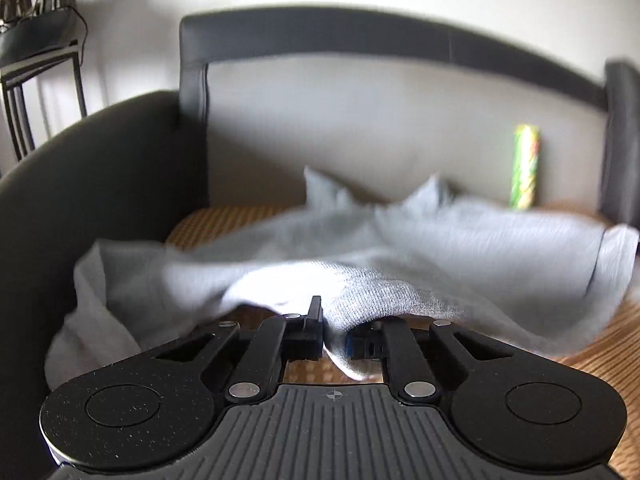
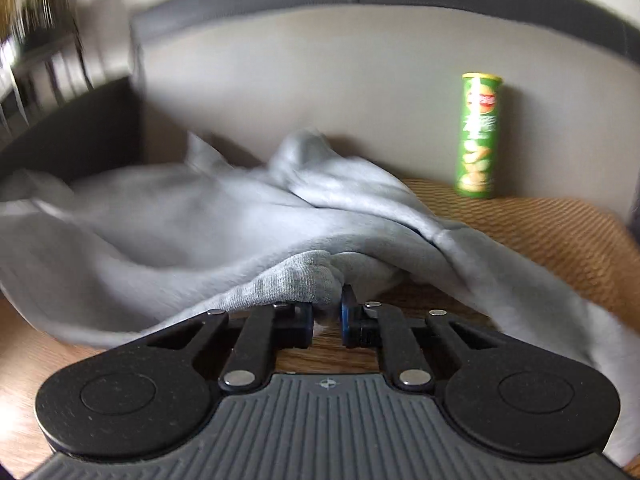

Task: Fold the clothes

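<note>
Fabric fills both pairs of jaws. On the left gripper (image 1: 334, 330) the jaws stand nearly together, pinching a fold of the grey garment (image 1: 400, 248); a small tongue of cloth hangs down between the pads, and the edge lifts in a pale ridge just beyond the fingertips. On the right gripper (image 2: 326, 312) the jaws are likewise drawn narrow, clamped on a bunched, ribbed edge of the same grey garment (image 2: 240, 216), which rises over the black left finger (image 2: 298, 326) and presses against the blue-padded right one.

From the two pinched spots the cloth spreads away in loose, blurred waves across the woven tan seat cover (image 2: 520, 228) of a sofa (image 1: 360, 28). One end slumps against the dark armrest (image 1: 80, 184) on the left of the left wrist view; two soft peaks stand up near the pale backrest. In the right wrist view a long fold trails down toward the lower right.

Well apart from the garment, a green chip can (image 2: 478, 136) stands upright on the seat against the backrest. Beyond the armrest, a dark metal stand (image 1: 36, 60) carries a plant.
</note>
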### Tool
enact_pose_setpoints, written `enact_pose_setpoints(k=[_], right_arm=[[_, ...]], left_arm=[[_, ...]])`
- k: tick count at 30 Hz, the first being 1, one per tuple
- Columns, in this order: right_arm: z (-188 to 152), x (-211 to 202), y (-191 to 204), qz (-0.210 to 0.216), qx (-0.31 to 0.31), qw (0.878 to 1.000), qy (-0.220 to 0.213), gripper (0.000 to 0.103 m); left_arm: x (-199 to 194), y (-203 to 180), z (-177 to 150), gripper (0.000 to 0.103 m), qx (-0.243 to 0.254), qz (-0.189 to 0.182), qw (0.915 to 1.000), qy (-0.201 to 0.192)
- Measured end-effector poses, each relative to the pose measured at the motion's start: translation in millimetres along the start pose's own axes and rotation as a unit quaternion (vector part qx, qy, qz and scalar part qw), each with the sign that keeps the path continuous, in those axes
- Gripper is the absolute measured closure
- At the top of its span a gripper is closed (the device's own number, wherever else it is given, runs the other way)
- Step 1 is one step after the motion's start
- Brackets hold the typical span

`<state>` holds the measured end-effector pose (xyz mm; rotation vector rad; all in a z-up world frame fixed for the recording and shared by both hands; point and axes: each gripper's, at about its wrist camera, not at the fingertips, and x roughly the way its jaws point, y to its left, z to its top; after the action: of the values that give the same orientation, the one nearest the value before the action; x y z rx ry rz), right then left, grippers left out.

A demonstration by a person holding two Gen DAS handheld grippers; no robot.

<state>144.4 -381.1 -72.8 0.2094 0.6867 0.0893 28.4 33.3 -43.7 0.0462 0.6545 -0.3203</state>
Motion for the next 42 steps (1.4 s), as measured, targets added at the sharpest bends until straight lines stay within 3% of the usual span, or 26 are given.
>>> enact_pose_setpoints(k=[3, 7, 10, 12, 14, 17, 19, 21, 22, 23, 27, 31, 33, 36, 38, 40, 42], right_arm=[[27, -31, -3, 0.057, 0.031, 0.997, -0.027, 0.090], [59, -16, -20, 0.032, 0.056, 0.996, -0.058, 0.091], [67, 25, -28, -0.005, 0.065, 0.997, -0.045, 0.091], [59, 65, -25, -0.034, 0.056, 0.998, -0.009, 0.091], [46, 101, -21, -0.051, 0.049, 0.997, 0.030, 0.090], [24, 122, -6, -0.044, 0.022, 0.997, 0.063, 0.084], [18, 116, 8, -0.043, -0.017, 0.997, 0.064, 0.082], [18, 96, 18, -0.044, -0.050, 0.996, 0.055, 0.063], [19, 86, 23, -0.052, -0.057, 0.996, 0.048, 0.038], [18, 76, 27, -0.055, -0.068, 0.995, 0.046, 0.033], [1, 40, 46, -0.087, -0.121, 0.988, 0.036, 0.036], [-33, 8, 77, -0.104, -0.185, 0.977, 0.003, 0.036], [-48, -2, 90, -0.093, -0.197, 0.976, -0.002, 0.036], [-69, -8, 114, -0.039, -0.228, 0.973, 0.012, 0.040], [-85, -1, 131, 0.002, -0.265, 0.963, 0.038, 0.041], [-98, 13, 144, 0.023, -0.296, 0.953, 0.060, 0.043], [-106, 31, 150, 0.027, -0.313, 0.946, 0.078, 0.045]], left_arm=[[-7, 16, 31, 0.098, -0.030, -0.012, 0.9993, -0.018], [41, 25, 58, 0.096, -0.042, 0.022, 0.9988, -0.015], [106, 18, 49, 0.091, -0.027, 0.057, 0.9973, 0.038], [148, 9, 32, 0.074, -0.002, 0.084, 0.9927, 0.086], [172, -3, 7, 0.074, 0.033, 0.098, 0.9872, 0.122], [164, -22, -17, 0.063, 0.105, 0.108, 0.9821, 0.112], [142, -27, -20, 0.044, 0.137, 0.111, 0.9794, 0.099], [117, -29, -21, 0.026, 0.165, 0.114, 0.9761, 0.085], [104, -30, -23, 0.023, 0.181, 0.115, 0.9736, 0.079], [92, -31, -25, 0.020, 0.196, 0.117, 0.9707, 0.075], [47, -54, -41, 0.019, 0.263, 0.107, 0.9563, 0.069], [17, -96, -75, 0.019, 0.318, 0.059, 0.9435, 0.071], [16, -122, -95, 0.024, 0.353, 0.041, 0.9318, 0.073], [29, -163, -126, 0.026, 0.428, 0.027, 0.9013, 0.062], [40, -186, -142, 0.027, 0.468, 0.023, 0.8819, 0.055], [51, -201, -150, 0.028, 0.485, 0.023, 0.8727, 0.046], [65, -205, -151, 0.029, 0.483, 0.022, 0.8739, 0.048]])
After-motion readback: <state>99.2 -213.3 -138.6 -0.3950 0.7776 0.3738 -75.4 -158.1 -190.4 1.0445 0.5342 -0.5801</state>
